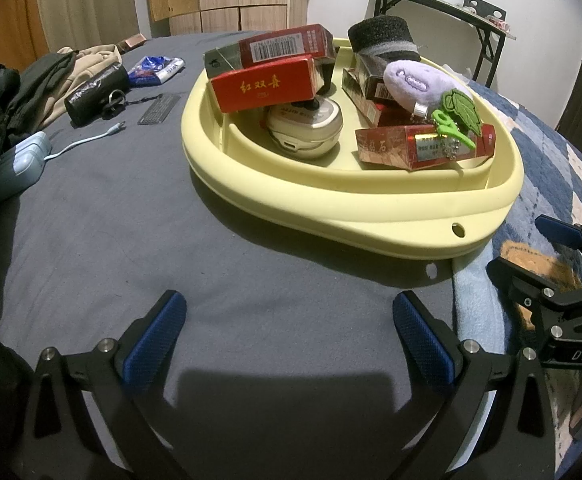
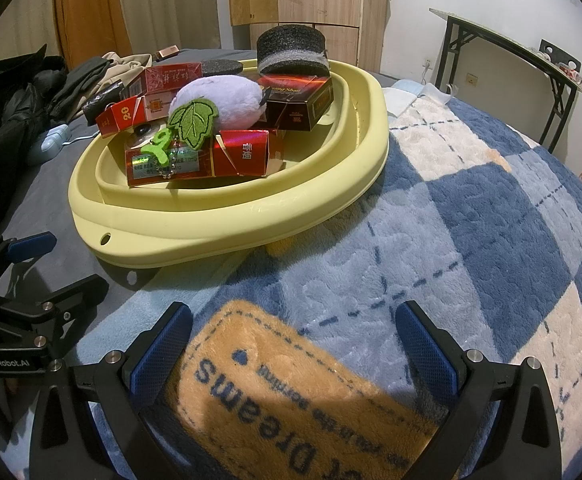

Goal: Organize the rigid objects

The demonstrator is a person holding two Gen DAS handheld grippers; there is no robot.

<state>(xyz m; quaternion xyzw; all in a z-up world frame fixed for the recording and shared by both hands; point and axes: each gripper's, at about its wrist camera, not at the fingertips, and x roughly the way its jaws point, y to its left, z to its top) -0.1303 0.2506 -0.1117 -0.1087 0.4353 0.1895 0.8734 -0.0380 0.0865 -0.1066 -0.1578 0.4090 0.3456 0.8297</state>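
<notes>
A pale yellow basin sits on the bed and holds several red cigarette boxes, a dark box, a cream round case, a purple plush keychain with green leaf and a black foam cylinder. My left gripper is open above the grey sheet in front of the basin, holding nothing. My right gripper is open over the checked blanket, also holding nothing. Each gripper shows at the edge of the other's view.
On the grey sheet to the left lie a black pouch with key ring, a blue packet, a small comb-like strip, a pale blue charger with cable and piled clothes. A blue checked fleece blanket covers the right. A black-framed table stands behind.
</notes>
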